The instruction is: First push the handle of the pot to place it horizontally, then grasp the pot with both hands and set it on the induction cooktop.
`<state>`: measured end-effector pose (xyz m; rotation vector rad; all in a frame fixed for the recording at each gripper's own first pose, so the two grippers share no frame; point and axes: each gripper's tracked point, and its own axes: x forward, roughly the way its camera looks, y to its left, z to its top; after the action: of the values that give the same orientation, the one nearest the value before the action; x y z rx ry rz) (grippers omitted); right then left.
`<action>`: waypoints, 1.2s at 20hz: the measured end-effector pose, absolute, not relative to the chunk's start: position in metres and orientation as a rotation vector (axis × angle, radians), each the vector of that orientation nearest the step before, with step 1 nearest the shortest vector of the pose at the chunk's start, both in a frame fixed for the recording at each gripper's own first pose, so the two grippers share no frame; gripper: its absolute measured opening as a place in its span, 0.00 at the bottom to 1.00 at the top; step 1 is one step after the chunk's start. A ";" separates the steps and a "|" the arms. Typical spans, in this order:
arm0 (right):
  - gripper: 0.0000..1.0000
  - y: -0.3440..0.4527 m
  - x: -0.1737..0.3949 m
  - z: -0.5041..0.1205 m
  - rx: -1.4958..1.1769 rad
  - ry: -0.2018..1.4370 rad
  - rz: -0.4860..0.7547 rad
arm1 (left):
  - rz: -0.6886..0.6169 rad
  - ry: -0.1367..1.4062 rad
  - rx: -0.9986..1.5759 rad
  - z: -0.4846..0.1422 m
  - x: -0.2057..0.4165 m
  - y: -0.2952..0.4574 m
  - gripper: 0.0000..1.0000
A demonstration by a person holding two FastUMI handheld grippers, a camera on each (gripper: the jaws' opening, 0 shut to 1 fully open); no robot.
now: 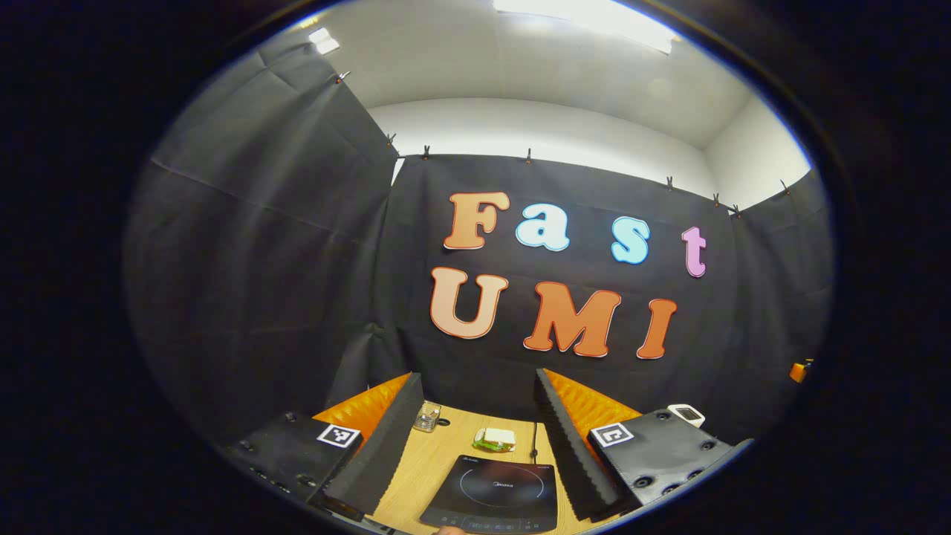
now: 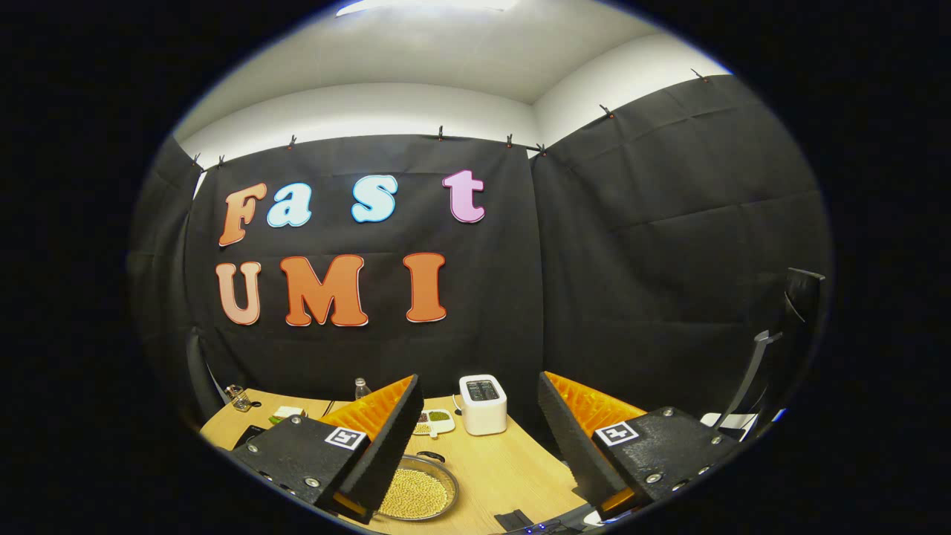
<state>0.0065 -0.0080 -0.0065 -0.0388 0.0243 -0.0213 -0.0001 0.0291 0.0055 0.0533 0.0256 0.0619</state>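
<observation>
plainly both claws gape wide and hold nothing, the left claw [image 1: 475, 446] above the induction cooktop [image 1: 494, 494], the right claw [image 2: 475, 446] above the table [image 2: 505, 468].

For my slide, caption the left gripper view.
Open left gripper hovers above the black induction cooktop on the wooden table.

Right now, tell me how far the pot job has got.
Nothing looks done yet. The induction cooktop lies bare on the wooden table, no pot on it. In hand: nothing; the left gripper hangs open above the cooktop, and the right gripper hangs open over a round dish of yellow grains near a white appliance. Left: pushing the handle, the two-handed lift, the placing.
</observation>
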 end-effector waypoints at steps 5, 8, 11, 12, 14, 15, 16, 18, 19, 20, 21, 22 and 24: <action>0.96 -0.006 0.013 -0.002 -0.051 0.018 -0.033 | 0.075 0.014 0.074 0.007 0.012 0.037 0.98; 0.96 -0.006 0.020 0.000 -0.077 0.011 -0.034 | 0.053 0.019 0.080 0.005 0.022 0.035 0.97; 0.96 -0.002 0.027 0.002 -0.086 0.011 -0.025 | 0.050 0.016 0.086 0.006 0.031 0.036 0.98; 0.96 0.001 0.029 -0.001 -0.090 0.018 -0.016 | 0.056 0.020 0.088 0.005 0.032 0.038 0.98; 0.96 0.004 0.031 -0.003 -0.104 0.022 -0.003 | 0.059 0.018 0.098 0.006 0.034 0.038 0.97; 0.96 0.005 0.034 -0.002 -0.112 0.021 -0.005 | 0.063 0.013 0.101 0.009 0.033 0.039 0.97; 0.96 0.005 0.037 -0.002 -0.114 0.021 -0.007 | 0.070 0.010 0.101 0.011 0.034 0.041 0.98; 0.96 0.011 0.038 -0.003 -0.101 0.027 0.009 | 0.075 0.004 0.096 0.013 0.032 0.044 0.98; 0.96 0.014 0.038 -0.003 -0.089 0.028 0.018 | 0.079 0.002 0.095 0.014 0.031 0.046 0.98; 0.96 0.016 0.040 -0.003 -0.081 0.029 0.024 | 0.083 0.001 0.093 0.014 0.031 0.048 0.97; 0.94 0.018 0.041 -0.003 -0.080 0.028 0.027 | 0.086 0.001 0.093 0.015 0.031 0.049 0.97; 0.94 0.018 0.042 -0.004 -0.083 0.027 0.026 | 0.089 -0.001 0.092 0.016 0.032 0.051 0.97; 0.80 0.019 0.041 -0.004 -0.091 0.025 0.030 | 0.092 -0.006 0.091 0.018 0.030 0.053 0.97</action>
<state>0.0414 0.0189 -0.0039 -0.0915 0.0247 0.0302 0.0304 0.0533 0.0179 0.0909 -0.0059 0.0921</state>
